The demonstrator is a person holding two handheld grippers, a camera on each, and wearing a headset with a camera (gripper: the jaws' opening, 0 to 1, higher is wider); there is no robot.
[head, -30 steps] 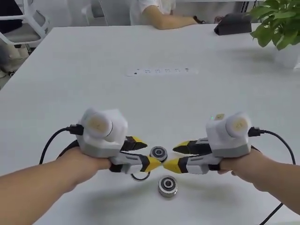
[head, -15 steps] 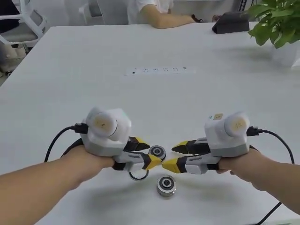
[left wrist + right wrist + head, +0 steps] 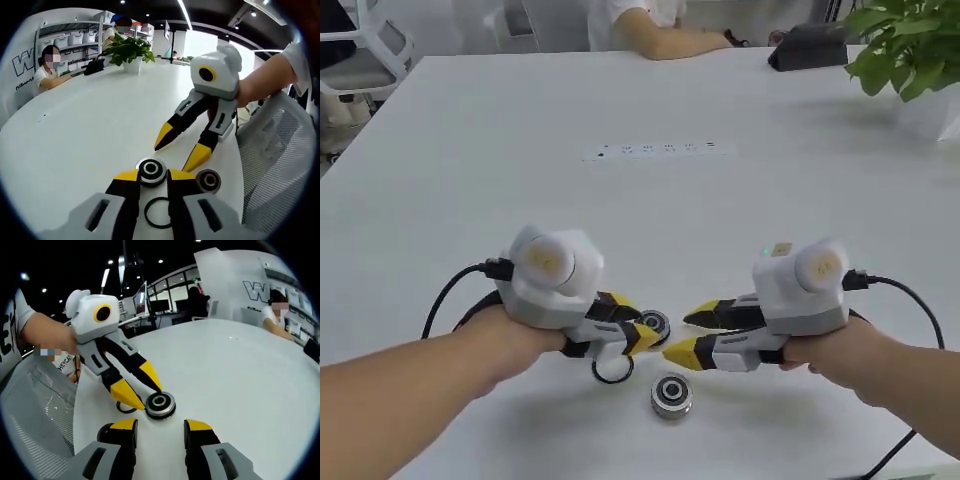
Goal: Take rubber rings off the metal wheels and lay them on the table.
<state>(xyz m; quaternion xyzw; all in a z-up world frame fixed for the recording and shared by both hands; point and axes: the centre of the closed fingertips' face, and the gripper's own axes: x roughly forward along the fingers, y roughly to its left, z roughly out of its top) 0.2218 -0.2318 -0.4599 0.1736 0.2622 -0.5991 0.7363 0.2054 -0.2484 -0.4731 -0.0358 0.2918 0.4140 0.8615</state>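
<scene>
One thin black rubber ring (image 3: 611, 370) lies on the white table (image 3: 620, 220), while the left gripper (image 3: 640, 328) clamps a small, apparently still-ringed metal wheel (image 3: 656, 322) and the right gripper (image 3: 677, 335) waits with its jaws apart.

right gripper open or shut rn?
Open. The right gripper has its jaws apart, nothing between them; the wheel sits ahead, held in the left gripper.

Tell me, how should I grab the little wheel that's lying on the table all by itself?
Probably pinch the wheel across its round outer rim, coming down from above. It lies flat with its hole facing up, so only the rim offers two opposite sides to squeeze. The right gripper is open and close by, so it looks best placed.
</scene>
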